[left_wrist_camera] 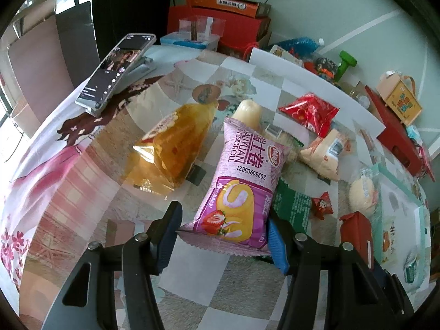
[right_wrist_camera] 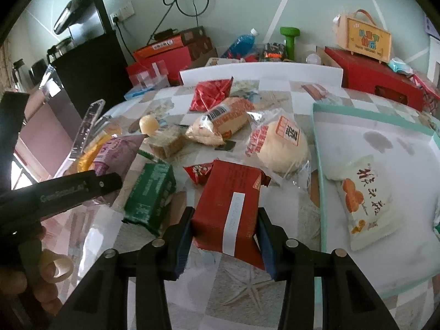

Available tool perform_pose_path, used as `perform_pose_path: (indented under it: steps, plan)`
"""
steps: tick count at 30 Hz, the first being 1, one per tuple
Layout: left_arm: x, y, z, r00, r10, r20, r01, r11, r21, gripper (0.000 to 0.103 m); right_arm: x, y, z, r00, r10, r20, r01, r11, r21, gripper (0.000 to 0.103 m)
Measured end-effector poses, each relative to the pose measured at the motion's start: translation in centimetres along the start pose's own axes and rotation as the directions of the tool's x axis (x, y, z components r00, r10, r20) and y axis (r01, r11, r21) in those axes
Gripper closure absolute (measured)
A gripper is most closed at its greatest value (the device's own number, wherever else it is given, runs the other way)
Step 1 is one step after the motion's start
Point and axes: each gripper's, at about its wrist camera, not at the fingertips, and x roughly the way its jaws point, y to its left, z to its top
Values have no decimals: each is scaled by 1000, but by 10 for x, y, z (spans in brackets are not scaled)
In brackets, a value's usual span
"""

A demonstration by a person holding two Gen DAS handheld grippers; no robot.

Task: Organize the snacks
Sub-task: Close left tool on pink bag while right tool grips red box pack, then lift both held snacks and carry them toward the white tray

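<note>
Right wrist view: the right tongs (right_wrist_camera: 224, 238) are clamped on the red snack pack (right_wrist_camera: 229, 206), lifted just off the table (right_wrist_camera: 247, 288); light, crinkly, slippery. The left tongs (left_wrist_camera: 222, 236) pinch the soft pink Swiss-roll bag (left_wrist_camera: 242, 181) at its near end.

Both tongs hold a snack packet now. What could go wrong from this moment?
1. The left tongs pinch only the bottom end of the pink Swiss roll packet; the long packet may sag or slip out.
2. The right tongs squeeze the red packet at its sides, which may crush the contents.
3. The green packet lies close beside it and may get nudged.
</note>
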Motion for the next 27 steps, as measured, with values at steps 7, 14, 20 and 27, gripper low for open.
perform_pose_path:
  steps: [7, 14, 20, 27]
  plan:
    - [-21, -1, 5, 998, -25, 57, 25, 1000, 0, 43, -10, 0, 5, 999, 14, 37, -14, 1000, -5, 56]
    - [-34, -8, 7, 995, -47, 90, 46, 999, 12, 43, -17, -1, 7, 998, 18, 61, -18, 1000, -1, 56]
    - [-45, -22, 8, 989, -78, 125, 73, 996, 43, 43, -27, -5, 13, 995, 12, 102, -13, 1000, 6, 56]
    - [-53, -52, 8, 980, -129, 155, 113, 988, 105, 43, -39, -19, 19, 991, -14, 137, 9, 999, 39, 56]
